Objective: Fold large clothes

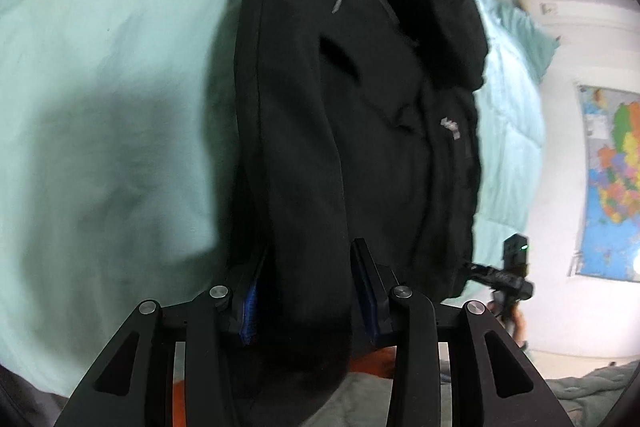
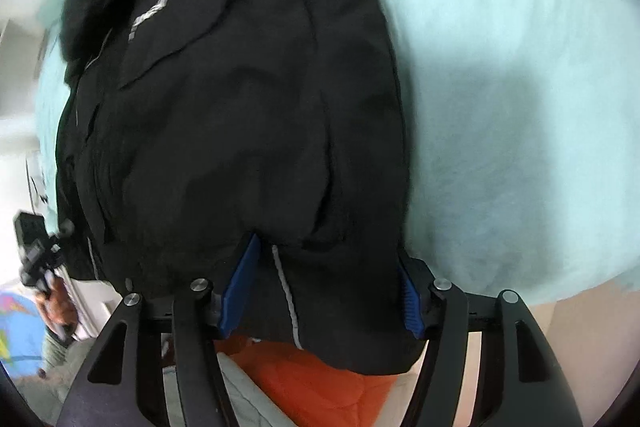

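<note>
- Mint bedding (image 1: 100, 87) carries our black jacket (image 1: 352, 131).
- Soft, bulky, slippery; we'd hold its hem.
- Left claw (image 1: 310, 291) and right claw (image 2: 326, 291) both grip hem folds.

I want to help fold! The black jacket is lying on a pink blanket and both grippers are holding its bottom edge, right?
Nearly. The blanket is light green, not pink, as both wrist views show. The black jacket does lie on it, with the left gripper and right gripper holding its bottom edge.
</note>
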The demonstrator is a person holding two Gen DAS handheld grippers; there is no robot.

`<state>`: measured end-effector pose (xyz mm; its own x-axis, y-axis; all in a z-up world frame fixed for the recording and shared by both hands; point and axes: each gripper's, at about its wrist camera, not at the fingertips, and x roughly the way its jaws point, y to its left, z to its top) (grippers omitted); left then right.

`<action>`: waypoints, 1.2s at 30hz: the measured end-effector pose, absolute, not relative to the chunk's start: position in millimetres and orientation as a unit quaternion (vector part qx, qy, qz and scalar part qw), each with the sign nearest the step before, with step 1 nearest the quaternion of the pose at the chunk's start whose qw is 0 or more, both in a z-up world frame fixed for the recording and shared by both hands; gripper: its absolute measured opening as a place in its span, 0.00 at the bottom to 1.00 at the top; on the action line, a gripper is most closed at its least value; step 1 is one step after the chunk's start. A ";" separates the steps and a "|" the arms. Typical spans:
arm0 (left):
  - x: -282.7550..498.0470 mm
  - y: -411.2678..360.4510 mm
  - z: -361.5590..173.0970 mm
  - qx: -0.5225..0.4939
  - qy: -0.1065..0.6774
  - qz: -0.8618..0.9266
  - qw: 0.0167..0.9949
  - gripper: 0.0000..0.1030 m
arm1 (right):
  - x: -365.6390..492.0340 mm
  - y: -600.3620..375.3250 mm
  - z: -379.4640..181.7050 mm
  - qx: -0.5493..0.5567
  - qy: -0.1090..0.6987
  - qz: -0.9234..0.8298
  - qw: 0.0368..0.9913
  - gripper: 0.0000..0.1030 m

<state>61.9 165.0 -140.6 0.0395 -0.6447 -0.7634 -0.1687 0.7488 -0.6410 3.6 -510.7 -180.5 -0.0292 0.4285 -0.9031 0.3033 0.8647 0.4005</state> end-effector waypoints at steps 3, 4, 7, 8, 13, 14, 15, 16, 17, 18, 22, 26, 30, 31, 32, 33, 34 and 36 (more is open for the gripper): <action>57.9 167.9 -136.0 -0.296 0.672 -0.192 0.651 0.31 | -2.9 -514.3 -164.0 0.246 0.705 0.059 0.662 0.48; 57.4 168.5 -129.3 -0.298 0.665 -0.208 0.652 0.28 | -5.1 -512.0 -154.9 0.236 0.698 0.065 0.673 0.37; 61.9 168.2 -118.5 -0.318 0.656 -0.232 0.644 0.27 | -4.8 -500.9 -142.4 0.212 0.683 0.068 0.695 0.33; 64.0 166.0 -119.3 -0.311 0.660 -0.232 0.643 0.27 | -5.1 -500.3 -143.7 0.221 0.680 0.072 0.695 0.33; 65.1 156.5 -135.6 -0.280 0.697 -0.217 0.623 0.42 | 3.0 -504.5 -167.7 0.257 0.700 0.078 0.662 0.52; 63.1 154.6 -137.8 -0.274 0.701 -0.211 0.624 0.42 | 1.3 -507.3 -168.9 0.258 0.700 0.081 0.660 0.52; 62.0 154.1 -138.5 -0.270 0.702 -0.209 0.625 0.41 | 2.0 -505.2 -169.6 0.256 0.701 0.083 0.661 0.52; 61.7 153.7 -137.2 -0.272 0.701 -0.208 0.625 0.39 | 3.7 -502.8 -167.6 0.252 0.699 0.080 0.665 0.40; 63.1 155.0 -131.5 -0.285 0.694 -0.209 0.628 0.21 | 3.9 -502.8 -161.2 0.250 0.691 0.075 0.674 0.21; 65.3 156.6 -126.2 -0.298 0.685 -0.210 0.631 0.19 | 5.0 -499.0 -155.3 0.254 0.682 0.078 0.682 0.20; 82.0 165.5 -87.4 -0.355 0.624 -0.221 0.660 0.16 | 13.4 -494.4 -111.2 0.242 0.641 0.091 0.723 0.19; 115.0 167.1 -37.2 -0.376 0.563 -0.251 0.692 0.15 | 35.6 -501.7 -75.3 0.258 0.604 0.103 0.747 0.19; 142.3 166.6 5.9 -0.369 0.523 -0.267 0.721 0.15 | 65.6 -521.6 -43.4 0.285 0.569 0.110 0.764 0.19; 149.0 170.9 13.5 -0.365 0.518 -0.265 0.727 0.15 | 74.6 -527.8 -34.6 0.293 0.560 0.111 0.767 0.19; 157.9 174.8 22.6 -0.363 0.509 -0.263 0.734 0.15 | 84.0 -533.4 -25.0 0.300 0.549 0.114 0.772 0.19; 163.6 175.3 27.9 -0.363 0.503 -0.261 0.739 0.15 | 90.2 -538.1 -18.1 0.306 0.540 0.115 0.776 0.19; 171.3 177.4 32.6 -0.367 0.498 -0.258 0.743 0.15 | 100.5 -543.8 -8.8 0.314 0.529 0.116 0.780 0.19; 188.4 185.2 38.0 -0.380 0.494 -0.254 0.740 0.15 | 119.5 -552.0 6.2 0.325 0.509 0.120 0.788 0.19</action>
